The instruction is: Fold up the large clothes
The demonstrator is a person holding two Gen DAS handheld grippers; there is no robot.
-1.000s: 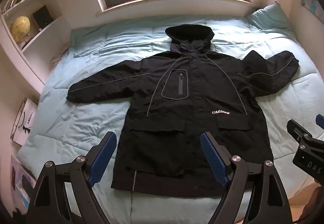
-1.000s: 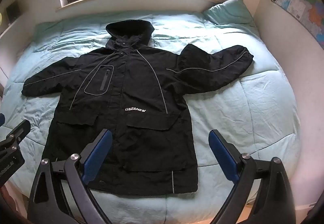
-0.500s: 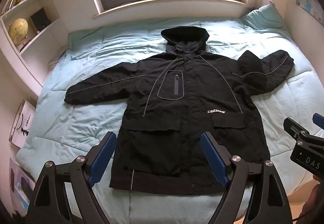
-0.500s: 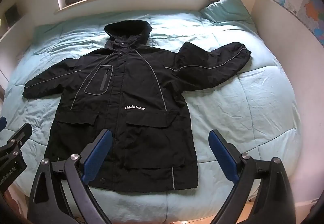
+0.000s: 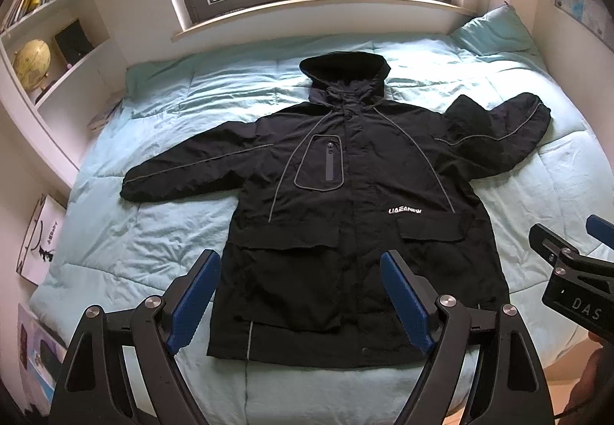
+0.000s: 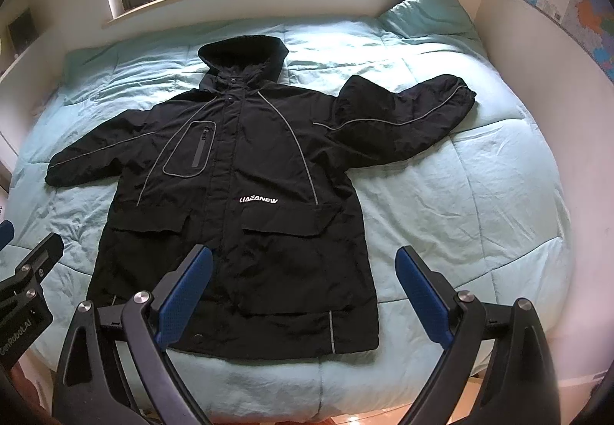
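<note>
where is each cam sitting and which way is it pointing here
Left wrist: sits on the left tool, above the foot of the bed, facing the window; shows its own open fingers and the right tool's tip at the right edge.
Right wrist: sits on the right tool, aimed the same way; shows its open fingers and the left tool at the left edge.
Shared: the black jacket lying flat, the pillow, the window.

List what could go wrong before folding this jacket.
1. The jacket is thick and slick-looking, so a fold may slide open.
2. One sleeve is already bunched back on itself; folding over it may trap a lump.
3. Both the left gripper and right gripper are open above the hem; a shallow pinch might take only the top layer.
</note>
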